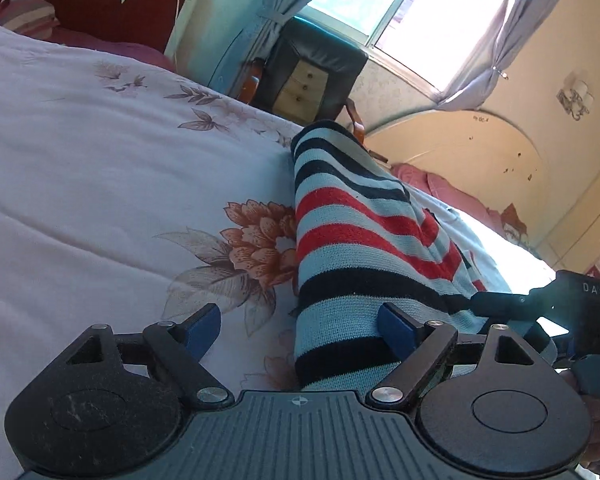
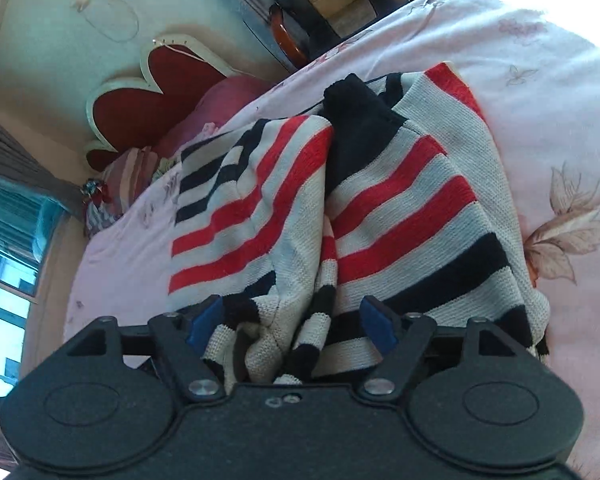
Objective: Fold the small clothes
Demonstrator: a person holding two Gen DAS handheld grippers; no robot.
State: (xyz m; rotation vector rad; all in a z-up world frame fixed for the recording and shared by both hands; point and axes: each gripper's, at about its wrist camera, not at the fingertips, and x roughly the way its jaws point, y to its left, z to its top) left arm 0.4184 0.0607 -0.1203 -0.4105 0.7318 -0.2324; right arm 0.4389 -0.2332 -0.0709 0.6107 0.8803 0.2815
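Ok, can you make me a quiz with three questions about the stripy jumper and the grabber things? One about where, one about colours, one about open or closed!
1. Where does the striped sweater lie?
A. on the flowered bedspread
B. on the floor
C. in a drawer

2. Which stripe colours does the sweater have?
A. green and yellow
B. red, dark navy and pale
C. only pink

3. How do the jaws of the right gripper stand?
A. shut on a sock
B. taken off
C. open, with knit cloth between them

Answers:
1 A, the floral cover shows all round the sweater.
2 B, red, dark and pale bands cross the knit.
3 C, the blue pads stand wide apart with bunched cloth in the gap. The left gripper stands open too.
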